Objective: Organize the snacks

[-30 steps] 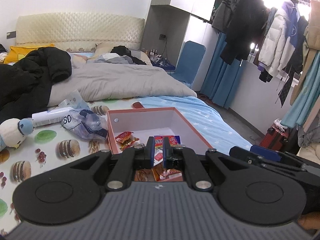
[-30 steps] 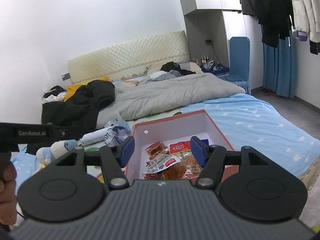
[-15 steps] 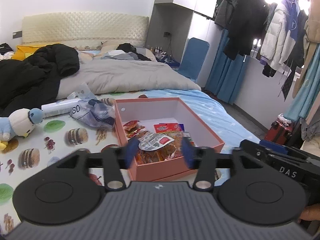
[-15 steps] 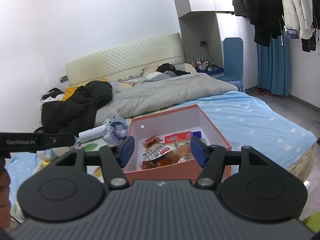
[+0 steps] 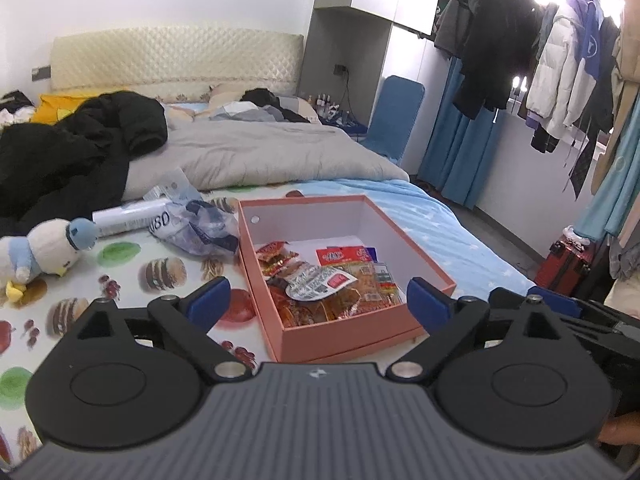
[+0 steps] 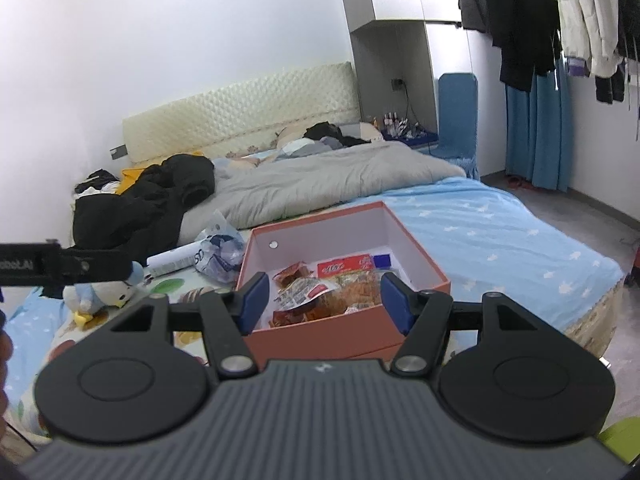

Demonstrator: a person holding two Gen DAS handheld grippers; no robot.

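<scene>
- In front of me a bed (image 5: 280, 160) fills most of the room, with a padded cream headboard (image 5: 176, 58) against the white wall (image 6: 180, 40).
- A grey duvet (image 5: 272, 156) covers the far half; a light blue sheet with stars (image 6: 500, 232) covers the near corner.
- A tall grey cupboard (image 5: 360, 40) stands beside the headboard, with a blue chair (image 5: 394, 116) next to it.
- Blue curtains (image 6: 532, 128) hang on my right under coats on a rail (image 5: 520, 52), with bright daylight behind them.
- The floor (image 6: 592, 208) is grey.

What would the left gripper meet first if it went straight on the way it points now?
Most likely the snack packets piled in the pink box. The left gripper, opening and empty, may catch the box's near wall first; depth is unclear.
</scene>
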